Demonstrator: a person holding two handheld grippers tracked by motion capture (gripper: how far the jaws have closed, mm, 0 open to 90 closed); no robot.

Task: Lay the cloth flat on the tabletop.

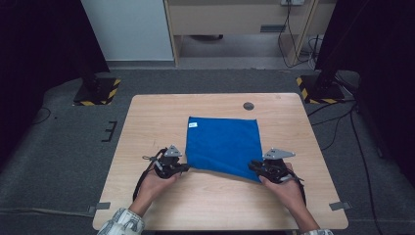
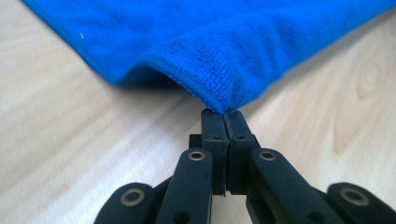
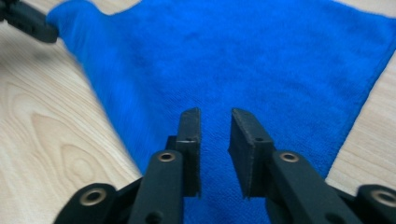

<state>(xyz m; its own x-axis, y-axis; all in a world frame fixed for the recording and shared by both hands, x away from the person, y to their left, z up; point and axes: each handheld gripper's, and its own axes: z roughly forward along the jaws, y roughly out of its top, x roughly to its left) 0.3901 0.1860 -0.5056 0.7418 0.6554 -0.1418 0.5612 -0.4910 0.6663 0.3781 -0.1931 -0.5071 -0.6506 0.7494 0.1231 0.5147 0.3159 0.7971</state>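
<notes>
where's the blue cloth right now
In the high view the cloth lies flat mid-table, its near corners at the left gripper and right gripper.

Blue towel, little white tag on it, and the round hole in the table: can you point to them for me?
blue towel [image 1: 222,144], high view, middle of the cloth.
white tag [image 1: 193,125], high view, middle of the tag.
round hole [image 1: 248,105], high view, centre of the dark circle.

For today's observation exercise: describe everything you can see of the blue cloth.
The blue cloth is a square of fuzzy, terry-like fabric with a stitched hem and a small white tag near its far left corner. It lies flat on the wooden table. The left gripper pinches its near left corner, lifting it; the right gripper is open over the near right corner.
</notes>
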